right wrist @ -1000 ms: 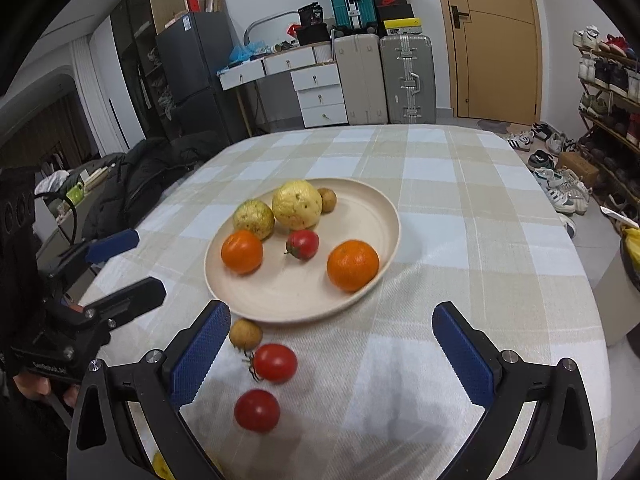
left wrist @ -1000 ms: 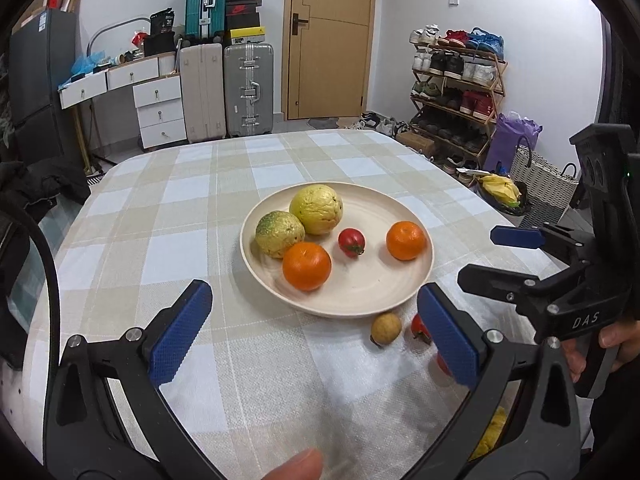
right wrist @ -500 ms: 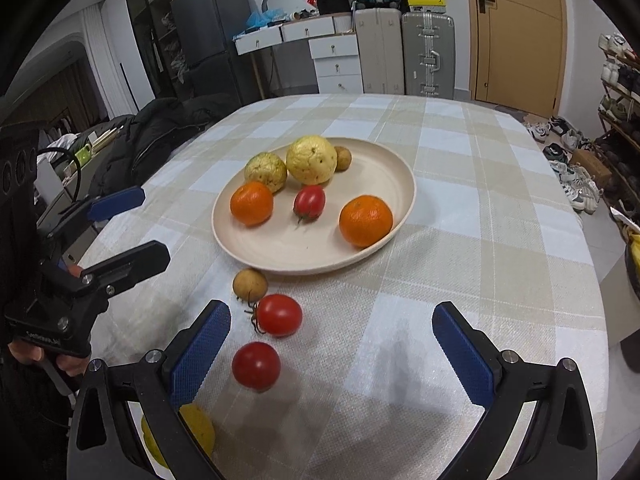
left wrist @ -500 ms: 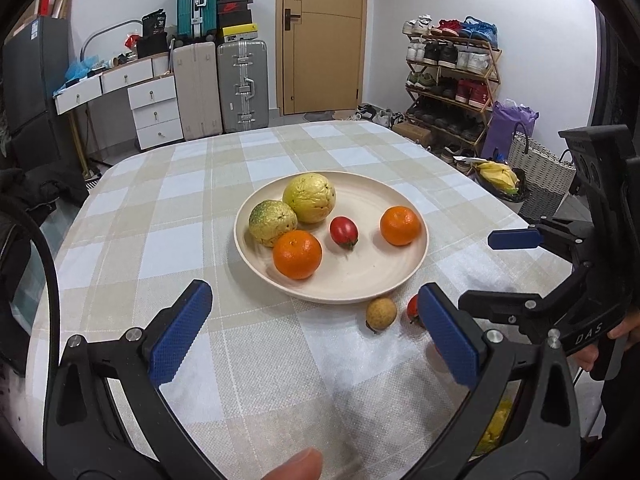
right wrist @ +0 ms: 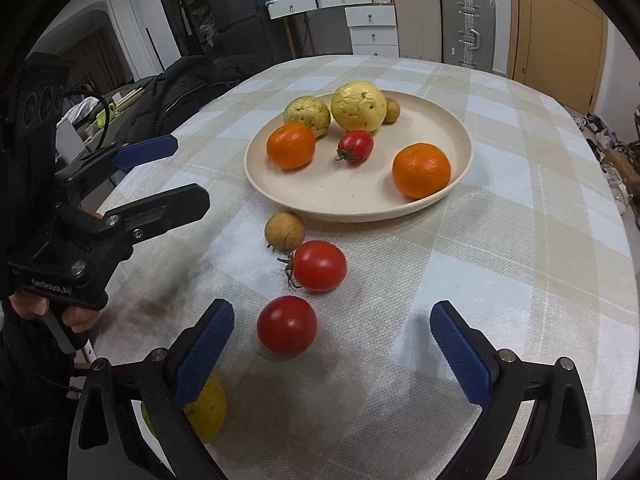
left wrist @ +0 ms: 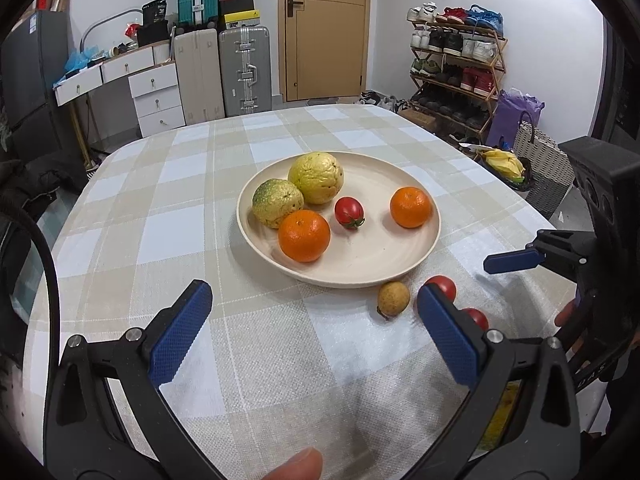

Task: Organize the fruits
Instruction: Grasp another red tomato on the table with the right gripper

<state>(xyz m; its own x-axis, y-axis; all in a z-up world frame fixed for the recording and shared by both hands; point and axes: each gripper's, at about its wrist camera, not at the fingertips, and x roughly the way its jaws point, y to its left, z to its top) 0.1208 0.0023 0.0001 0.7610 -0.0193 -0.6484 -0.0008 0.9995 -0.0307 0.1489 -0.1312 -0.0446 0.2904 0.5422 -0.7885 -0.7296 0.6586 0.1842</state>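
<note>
A cream plate point(right wrist: 360, 216) on the checked tablecloth holds two oranges, two yellow-green fruits, a small tomato point(right wrist: 355, 146) and a small brown fruit. Loose on the cloth in front of it lie a brown fruit point(right wrist: 285, 230), a far tomato point(right wrist: 319, 266) and a near tomato point(right wrist: 287, 325). My right gripper point(right wrist: 330, 316) points down at them, jaws closing. The near tomato sits between the tips, nearer the left pad, untouched. A yellow fruit point(right wrist: 208, 412) hides partly behind that finger. My left gripper point(left wrist: 316, 300) hovers open short of the plate, gripping nothing.
The table's round edge point(right wrist: 624, 264) falls away on the right. A dark jacket point(right wrist: 192, 88) lies over a chair at the far left. Suitcases point(left wrist: 244, 72), drawers and a shoe rack point(left wrist: 456, 64) stand along the walls. A thumb tip point(left wrist: 296, 464) shows at the bottom.
My right gripper has sunk and tipped down towards the loose tomatoes, which now look larger and nearer, and its tips stand slightly closer together. The left gripper has hardly moved.
</note>
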